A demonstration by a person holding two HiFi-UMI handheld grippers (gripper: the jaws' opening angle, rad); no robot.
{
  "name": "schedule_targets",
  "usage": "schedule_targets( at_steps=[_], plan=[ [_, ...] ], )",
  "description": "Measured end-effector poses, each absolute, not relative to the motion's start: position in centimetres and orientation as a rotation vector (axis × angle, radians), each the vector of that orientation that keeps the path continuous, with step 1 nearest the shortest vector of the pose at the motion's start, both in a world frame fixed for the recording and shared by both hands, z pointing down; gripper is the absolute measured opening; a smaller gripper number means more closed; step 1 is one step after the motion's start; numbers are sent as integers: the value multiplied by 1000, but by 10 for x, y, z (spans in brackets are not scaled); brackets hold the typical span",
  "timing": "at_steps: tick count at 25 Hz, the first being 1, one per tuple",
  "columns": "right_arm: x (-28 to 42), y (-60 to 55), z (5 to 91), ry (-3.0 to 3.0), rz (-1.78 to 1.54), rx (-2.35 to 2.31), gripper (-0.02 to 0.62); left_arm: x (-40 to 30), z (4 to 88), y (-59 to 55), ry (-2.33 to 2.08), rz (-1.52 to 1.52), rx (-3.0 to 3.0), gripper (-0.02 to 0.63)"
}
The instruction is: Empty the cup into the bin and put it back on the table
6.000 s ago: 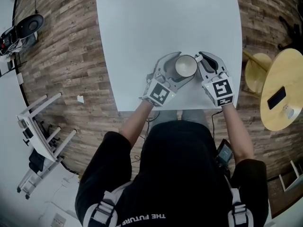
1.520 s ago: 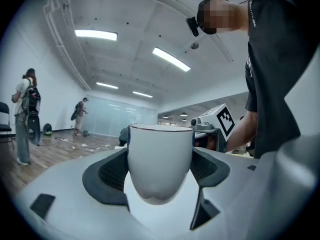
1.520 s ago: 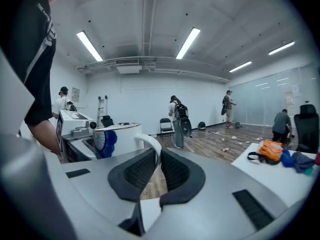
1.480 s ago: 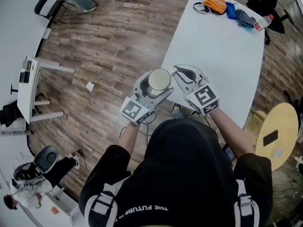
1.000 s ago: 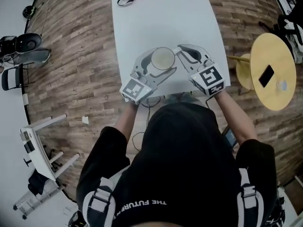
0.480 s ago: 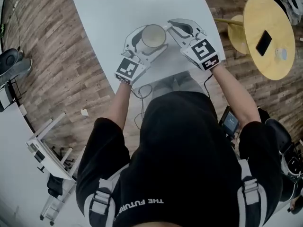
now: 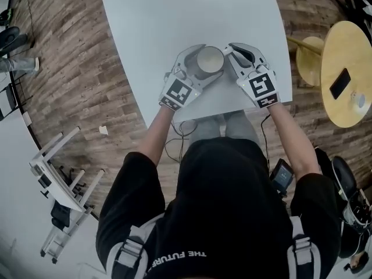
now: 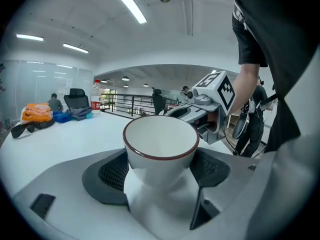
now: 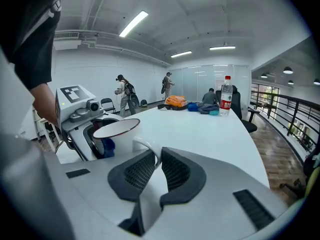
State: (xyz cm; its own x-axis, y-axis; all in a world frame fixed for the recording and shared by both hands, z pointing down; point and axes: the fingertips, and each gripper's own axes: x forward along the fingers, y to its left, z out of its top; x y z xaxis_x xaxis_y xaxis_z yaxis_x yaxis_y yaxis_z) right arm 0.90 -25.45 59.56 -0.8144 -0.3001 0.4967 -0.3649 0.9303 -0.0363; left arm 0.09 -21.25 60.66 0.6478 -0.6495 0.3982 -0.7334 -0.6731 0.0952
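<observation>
Since the jaws of my left gripper (image 8: 160, 170) clasp the cup (image 7: 210, 61) and those of my right gripper (image 9: 156, 156) pinch its handle (image 9: 146, 146), mid-frame over the near edge of the tabletop (image 7: 174, 16), I'd lower both level, then release together

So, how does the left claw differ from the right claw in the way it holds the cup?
The left claw stands wide, closed on the round body of the cup; the right claw is nearly shut, pinching only the thin handle. The left claw reaches in from the cup's left, the right claw from its right. Both grip the same cup.
</observation>
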Motion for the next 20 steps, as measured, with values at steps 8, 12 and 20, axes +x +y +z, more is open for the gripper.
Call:
schedule_targets(
  at_steps=[8, 12, 20],
  plan=[
    [17, -259, 611, -2571, 255, 504, 48, 5, 618, -215, -1111, 575, 2618, 368],
    [15, -258, 617, -2575, 277, 503, 49, 1, 627, -211, -1112, 595, 2599, 368],
    [23, -252, 612, -2559, 294, 512, 48, 13, 611, -211, -1124, 542, 2632, 368]
  ],
)
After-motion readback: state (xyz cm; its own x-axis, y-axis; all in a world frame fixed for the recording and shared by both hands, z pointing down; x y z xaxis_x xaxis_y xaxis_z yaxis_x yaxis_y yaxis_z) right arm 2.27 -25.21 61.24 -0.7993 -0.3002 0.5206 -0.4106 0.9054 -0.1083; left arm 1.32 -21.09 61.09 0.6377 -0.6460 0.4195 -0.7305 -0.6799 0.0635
